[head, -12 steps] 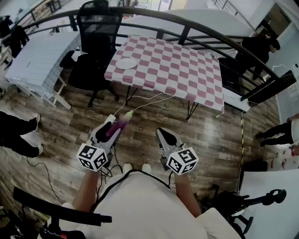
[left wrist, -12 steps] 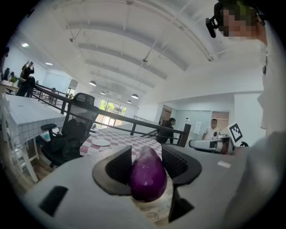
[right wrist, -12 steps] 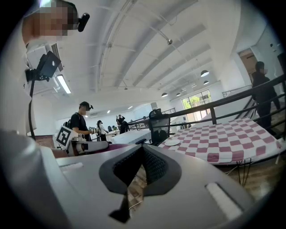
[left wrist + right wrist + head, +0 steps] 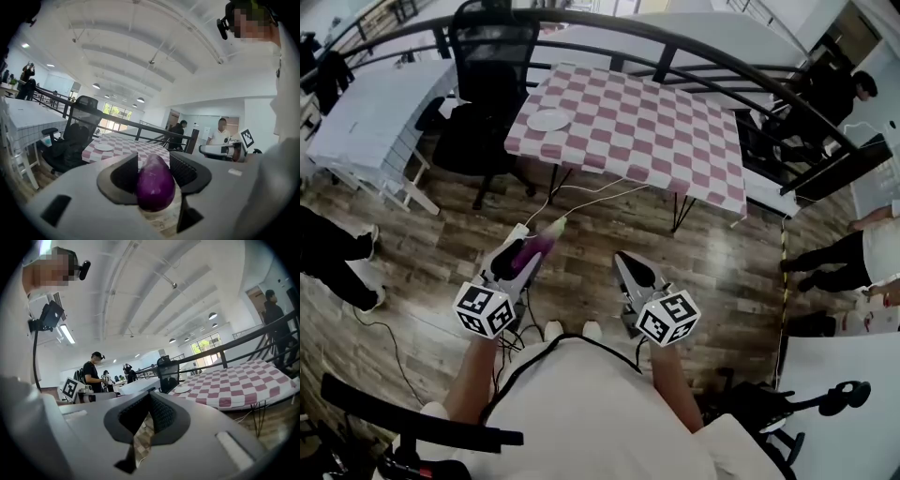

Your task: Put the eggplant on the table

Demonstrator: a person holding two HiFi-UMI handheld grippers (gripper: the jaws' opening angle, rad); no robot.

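A purple eggplant [image 4: 536, 247] with a pale green stem end sticks forward out of my left gripper [image 4: 521, 257], which is shut on it above the wooden floor. In the left gripper view the eggplant [image 4: 155, 183] fills the gap between the two dark pads. My right gripper [image 4: 630, 271] is held beside it, shut and empty; its pads [image 4: 161, 416] meet at the tip. The table [image 4: 656, 122] with a pink-and-white checked cloth stands ahead of both grippers, a step away. A white plate [image 4: 549, 119] lies near its left corner.
A black office chair [image 4: 492, 66] stands left of the checked table, and a curved black railing [image 4: 694, 54] runs behind it. A white table [image 4: 375, 112] is at far left. White cables [image 4: 591, 199] trail on the floor. People stand at left [image 4: 337, 262] and right [image 4: 853, 258].
The head view has shifted slightly, so the table sits a little higher in it. Both grippers keep their stance and the eggplant stays held. The person at right has walked further in.
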